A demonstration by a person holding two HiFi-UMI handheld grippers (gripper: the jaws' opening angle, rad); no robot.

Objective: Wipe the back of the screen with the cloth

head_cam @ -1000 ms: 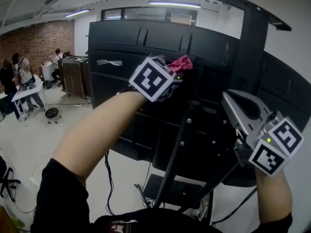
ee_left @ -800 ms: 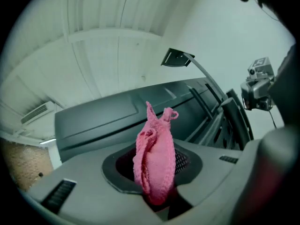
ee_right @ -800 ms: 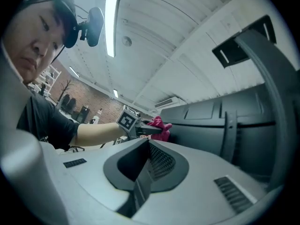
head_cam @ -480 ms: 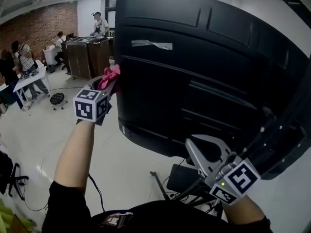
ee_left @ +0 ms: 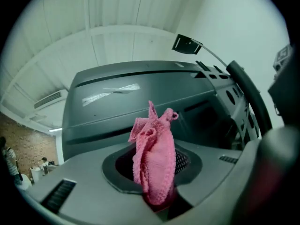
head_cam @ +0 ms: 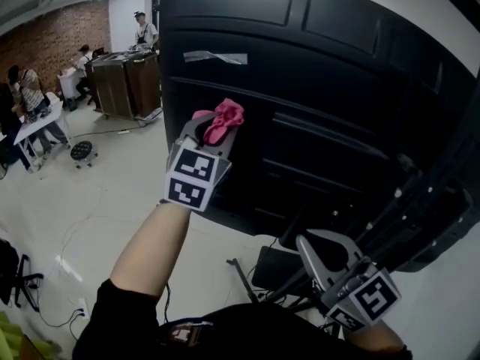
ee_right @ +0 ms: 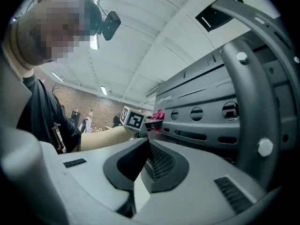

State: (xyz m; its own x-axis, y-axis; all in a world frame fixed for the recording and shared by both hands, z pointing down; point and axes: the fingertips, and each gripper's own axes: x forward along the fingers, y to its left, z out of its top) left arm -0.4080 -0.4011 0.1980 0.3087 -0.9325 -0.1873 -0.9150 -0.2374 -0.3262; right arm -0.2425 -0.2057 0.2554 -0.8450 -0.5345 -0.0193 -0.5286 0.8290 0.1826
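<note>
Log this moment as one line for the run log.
left gripper: shut on pink cloth, raised at screen back | right gripper: shut, empty, held low | cloth-screen contact: unclear

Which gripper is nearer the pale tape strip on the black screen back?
Left. The left gripper, clamping the pink knitted cloth, is up at the panel, below the pale tape strip. The right gripper is low, far down-right of it.

No legible text, label, brand, number or sign anywhere in view.
</note>
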